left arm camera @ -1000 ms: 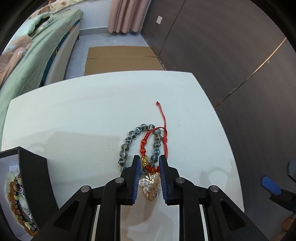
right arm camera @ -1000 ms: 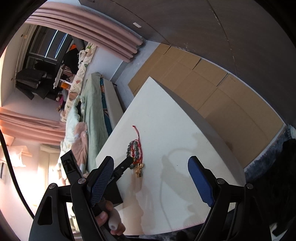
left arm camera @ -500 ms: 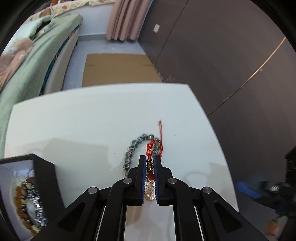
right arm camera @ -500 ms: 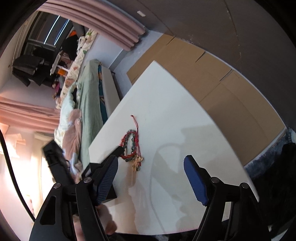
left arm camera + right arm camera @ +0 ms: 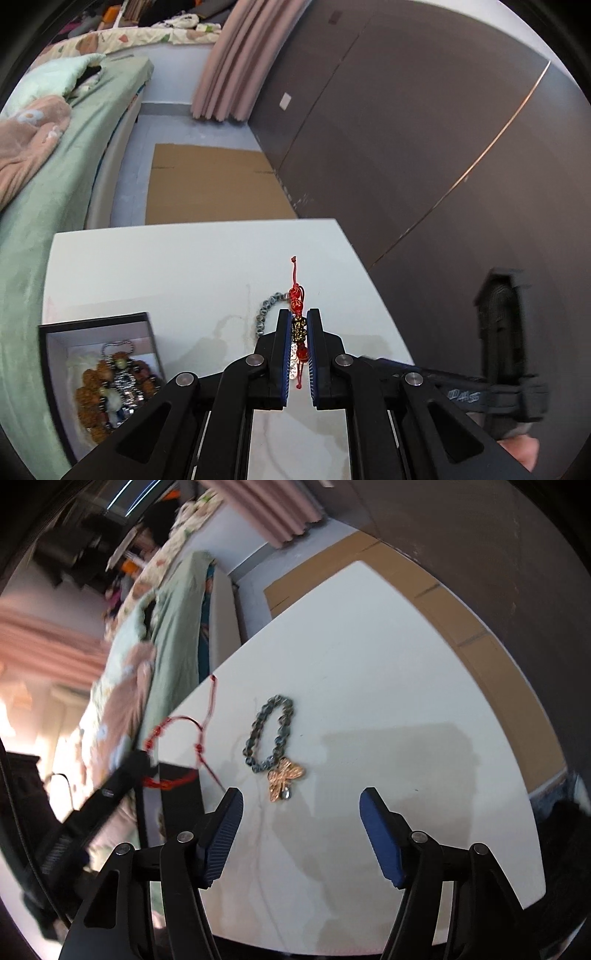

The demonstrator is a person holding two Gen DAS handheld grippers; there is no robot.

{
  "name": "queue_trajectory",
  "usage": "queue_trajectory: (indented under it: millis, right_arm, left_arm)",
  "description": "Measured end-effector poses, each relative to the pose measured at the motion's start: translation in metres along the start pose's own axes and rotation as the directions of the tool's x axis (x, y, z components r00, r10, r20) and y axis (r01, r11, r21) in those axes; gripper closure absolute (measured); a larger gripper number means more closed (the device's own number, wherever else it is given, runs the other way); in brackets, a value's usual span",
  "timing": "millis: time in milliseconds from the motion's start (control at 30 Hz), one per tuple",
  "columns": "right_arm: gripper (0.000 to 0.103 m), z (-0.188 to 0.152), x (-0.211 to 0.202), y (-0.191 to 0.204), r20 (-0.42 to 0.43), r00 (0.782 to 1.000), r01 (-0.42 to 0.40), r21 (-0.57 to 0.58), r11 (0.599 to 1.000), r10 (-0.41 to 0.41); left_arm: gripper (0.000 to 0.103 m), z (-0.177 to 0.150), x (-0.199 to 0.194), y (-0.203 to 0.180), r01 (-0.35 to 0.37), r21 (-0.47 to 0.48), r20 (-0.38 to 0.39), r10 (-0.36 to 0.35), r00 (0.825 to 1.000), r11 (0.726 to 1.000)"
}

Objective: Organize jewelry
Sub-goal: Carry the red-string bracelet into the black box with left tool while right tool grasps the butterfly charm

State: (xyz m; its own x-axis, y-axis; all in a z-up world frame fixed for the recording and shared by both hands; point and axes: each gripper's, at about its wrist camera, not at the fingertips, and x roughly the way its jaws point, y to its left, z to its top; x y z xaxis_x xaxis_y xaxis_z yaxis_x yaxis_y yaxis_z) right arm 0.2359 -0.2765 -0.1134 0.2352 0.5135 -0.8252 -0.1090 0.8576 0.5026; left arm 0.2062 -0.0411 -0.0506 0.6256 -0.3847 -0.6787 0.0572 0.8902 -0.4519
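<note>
Left gripper clamped on the red cord bracelet, jaws almost together on its dark gold-lettered bead, red beads and knotted tail sticking out toward 12 o'clock. From the right wrist view, the same bracelet lifted clear of the white table, hanging as a limp loop at 9 o'clock with its loose end trailing. Right gripper spread wide, nothing between its 2 blue pads, hovering above the table.

Still lying on the table: the grey-blue bead bracelet, near 12 o'clock of the right gripper, with a gold butterfly charm touching its near end. Open jewelry box at 8 o'clock in the left view, already holding several beaded pieces.

Likely light and floppy, that cord: no stiffness, prone to swinging and snagging on the box wall, so best carried by the bead cluster as now, where something solid fills the pads. Thin cord alone probably apt to slip out. Bead bracelet likely heavier and slick, round beads inclined to roll out of a shallow pinch; better taken across 1 side of the loop. Butterfly charm probably thin and delicate, whether joined to that bracelet not clear.
</note>
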Motion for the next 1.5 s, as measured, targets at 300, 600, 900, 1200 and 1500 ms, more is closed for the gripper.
queue_trajectory:
  millis: [300, 600, 900, 1200, 1500]
  right_arm:
    - [0.035, -0.009, 0.027, 0.032, -0.01, 0.986, 0.16, -0.219, 0.963, -0.166]
    - [0.035, -0.014, 0.045, 0.057, 0.031, 0.958, 0.276, -0.349, 0.895, -0.284]
    - [0.035, -0.013, 0.065, 0.069, 0.067, 0.917, 0.383, -0.425, 0.82, -0.393]
    - [0.063, -0.01, 0.055, 0.068, 0.058, 0.944, 0.32, -0.387, 0.864, -0.324]
    - [0.062, -0.012, 0.031, 0.097, 0.127, 0.967, 0.254, -0.374, 0.892, -0.222]
  left_arm:
    - [0.095, 0.009, -0.043, 0.033, 0.019, -0.04, 0.074, -0.016, 0.997, 0.999]
    - [0.095, 0.009, -0.069, 0.057, 0.037, -0.047, 0.091, -0.032, 0.995, 0.998]
    - [0.095, 0.004, -0.087, 0.075, 0.017, -0.039, 0.069, -0.014, 0.997, 0.999]
    - [0.095, -0.009, -0.089, 0.088, -0.029, -0.032, 0.023, 0.03, 0.999, 0.999]
    - [0.073, -0.014, -0.078, 0.106, -0.056, -0.073, -0.038, 0.053, 0.998, 0.996]
